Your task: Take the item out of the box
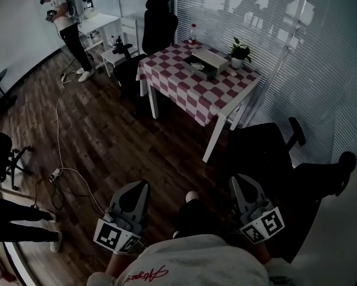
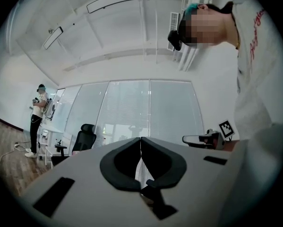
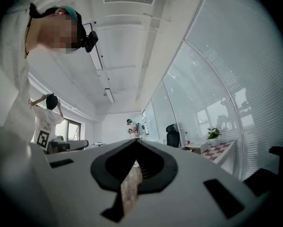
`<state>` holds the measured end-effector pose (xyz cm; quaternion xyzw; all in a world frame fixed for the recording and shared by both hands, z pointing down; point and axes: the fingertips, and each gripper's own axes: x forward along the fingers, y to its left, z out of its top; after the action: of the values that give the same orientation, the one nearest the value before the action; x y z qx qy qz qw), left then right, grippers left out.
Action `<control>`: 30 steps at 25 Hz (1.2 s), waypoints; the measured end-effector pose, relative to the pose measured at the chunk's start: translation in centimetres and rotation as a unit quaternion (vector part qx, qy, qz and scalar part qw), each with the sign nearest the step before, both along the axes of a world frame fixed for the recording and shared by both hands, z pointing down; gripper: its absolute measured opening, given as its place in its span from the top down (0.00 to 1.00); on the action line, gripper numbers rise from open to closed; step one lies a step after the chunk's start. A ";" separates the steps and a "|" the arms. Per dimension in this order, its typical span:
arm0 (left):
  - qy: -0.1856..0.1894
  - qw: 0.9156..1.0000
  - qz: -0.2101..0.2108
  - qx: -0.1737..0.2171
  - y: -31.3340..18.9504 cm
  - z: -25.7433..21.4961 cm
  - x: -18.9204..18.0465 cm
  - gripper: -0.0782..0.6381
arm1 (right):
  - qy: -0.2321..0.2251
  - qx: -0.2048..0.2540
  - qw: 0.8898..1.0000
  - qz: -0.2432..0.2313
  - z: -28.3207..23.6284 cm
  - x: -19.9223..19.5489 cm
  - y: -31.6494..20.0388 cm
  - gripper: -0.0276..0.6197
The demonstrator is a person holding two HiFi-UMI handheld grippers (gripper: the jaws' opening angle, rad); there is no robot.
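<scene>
The left gripper point(image 1: 136, 190) and right gripper point(image 1: 245, 185) are hanging low, close to the person's body, each with its jaws pressed together on nothing. Well ahead of both, the box point(image 1: 208, 59) is sitting on the checkered table point(image 1: 184, 89). It seems open-topped, but its contents are too small to make out.

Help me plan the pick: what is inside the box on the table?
Its inside does not show. The box stands far off on the table, and only its pale outside is visible from here. Whatever it holds is hidden.
</scene>
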<state>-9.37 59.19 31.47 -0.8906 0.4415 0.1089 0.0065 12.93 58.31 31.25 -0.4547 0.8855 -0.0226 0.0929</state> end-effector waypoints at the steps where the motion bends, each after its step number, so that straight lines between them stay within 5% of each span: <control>1: 0.000 1.000 -0.001 0.001 -0.6 -0.1 0.0 0.87 | -0.002 0.001 1.000 -0.001 -0.1 0.0 -0.7 0.94; 19: -0.008 0.999 -0.038 -0.003 -17.3 -0.5 0.2 0.87 | -0.005 -0.014 0.999 -0.030 0.0 1.2 -18.7 0.94; 30: 0.005 0.998 -0.040 0.044 -29.0 -3.7 4.0 0.87 | -0.007 0.001 0.999 -0.049 -1.4 4.5 -31.4 0.94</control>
<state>-5.39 30.23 27.75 -0.8704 0.4717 0.1327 0.0477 17.43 26.90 29.83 -0.4103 0.9062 -0.0297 0.0981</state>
